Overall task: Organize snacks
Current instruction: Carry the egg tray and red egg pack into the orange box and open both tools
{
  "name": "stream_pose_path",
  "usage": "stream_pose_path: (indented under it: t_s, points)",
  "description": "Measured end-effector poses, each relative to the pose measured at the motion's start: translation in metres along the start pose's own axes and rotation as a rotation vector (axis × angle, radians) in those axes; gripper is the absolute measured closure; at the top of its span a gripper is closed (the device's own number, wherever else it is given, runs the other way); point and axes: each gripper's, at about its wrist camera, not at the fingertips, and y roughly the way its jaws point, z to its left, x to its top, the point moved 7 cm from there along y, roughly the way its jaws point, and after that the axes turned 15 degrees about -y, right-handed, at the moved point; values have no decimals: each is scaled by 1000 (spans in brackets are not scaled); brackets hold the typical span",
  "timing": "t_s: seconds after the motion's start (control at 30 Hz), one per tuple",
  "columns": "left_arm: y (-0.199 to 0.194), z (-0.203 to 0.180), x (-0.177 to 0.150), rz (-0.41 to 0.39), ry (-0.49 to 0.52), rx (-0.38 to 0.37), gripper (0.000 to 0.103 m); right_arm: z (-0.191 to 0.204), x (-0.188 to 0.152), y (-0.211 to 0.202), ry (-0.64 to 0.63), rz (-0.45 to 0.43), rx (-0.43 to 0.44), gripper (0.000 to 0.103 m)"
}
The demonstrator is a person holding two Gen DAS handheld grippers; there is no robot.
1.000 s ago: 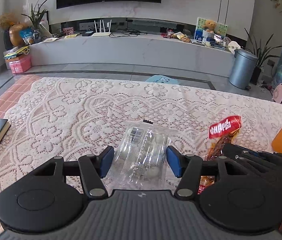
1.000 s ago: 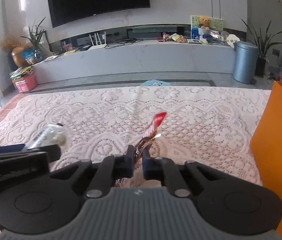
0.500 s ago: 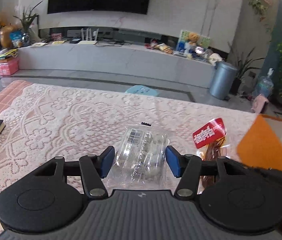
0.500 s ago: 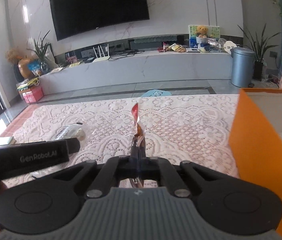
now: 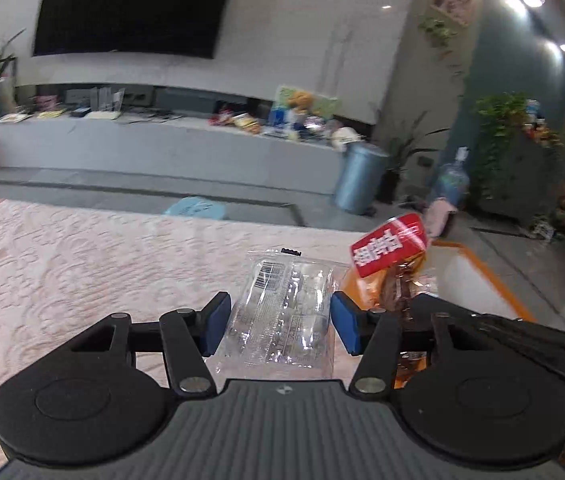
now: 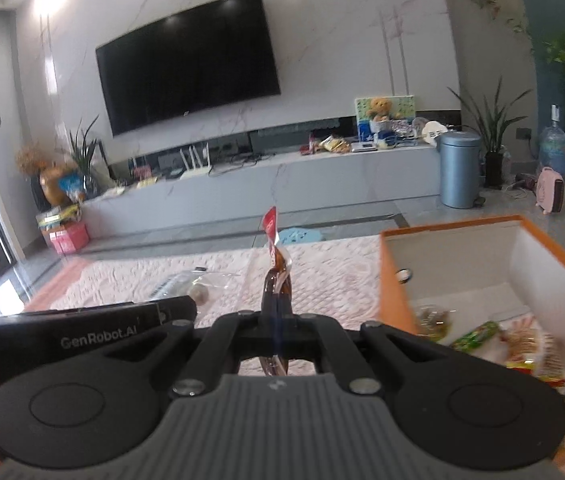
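Left wrist view
My left gripper (image 5: 278, 322): its blue pads pinch the clear packet (image 5: 282, 316) by its two side edges, and the packet hangs above the lace tablecloth (image 5: 82, 272).
Risk with the clear packet: the film is slick and soft, so I judge it could buckle or slide out if I tilt or swing too fast.
Red-labelled snack (image 5: 390, 256): it rides just to the right of the clear packet, close to it, with the orange box (image 5: 494, 276) beyond.
Risk of collision: the two grippers travel side by side, so a bump could knock one packet loose.

Right wrist view
My right gripper (image 6: 276, 316): pressed together on the thin red-labelled snack (image 6: 276, 276), which stands up edge-on.
Orange box (image 6: 390, 280): it sits at the table's right edge, with other snacks already inside.
Risk at the box: its near wall lies between the packet and the opening, so coming in too low could catch the packet on the rim and drop it outside.
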Motion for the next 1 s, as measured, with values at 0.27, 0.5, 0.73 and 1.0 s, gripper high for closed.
stream_pose_path:
  t_s: [0.27, 0.5, 0.73, 1.0]
  points:
    - [10, -74, -2, 5, 111, -94, 41, -65, 6, -52, 38, -44, -48, 103]
    - [55, -124, -13, 72, 219, -139, 41, -133, 4, -68, -15, -38, -120, 103]
    - [107, -154, -30, 158, 339, -158, 41, -201, -10, -41, 39, 91, -108, 103]
    - [160, -167, -51, 238, 433, -132, 41, -242, -17, 17, 132, 217, -35, 103]
